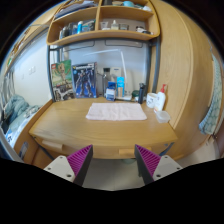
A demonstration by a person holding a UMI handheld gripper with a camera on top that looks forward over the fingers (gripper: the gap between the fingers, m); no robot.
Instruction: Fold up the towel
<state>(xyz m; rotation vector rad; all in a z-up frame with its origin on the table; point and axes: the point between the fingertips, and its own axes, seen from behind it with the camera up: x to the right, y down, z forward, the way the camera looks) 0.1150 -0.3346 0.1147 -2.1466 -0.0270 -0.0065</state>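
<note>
A pale pink towel (116,112) lies flat on the wooden desk (70,128), toward its far side and a little right of centre. My gripper (113,160) is open and empty, held well back from the desk's front edge. Its two purple pads (80,158) stand wide apart, with nothing between them. The towel is far beyond the fingers.
Bottles (109,86) and boxes (85,80) stand along the back of the desk. White containers (155,99) sit at its far right. Wooden shelves (100,22) hang above. A wooden wardrobe (185,70) stands to the right. Floor (112,172) shows below the desk edge.
</note>
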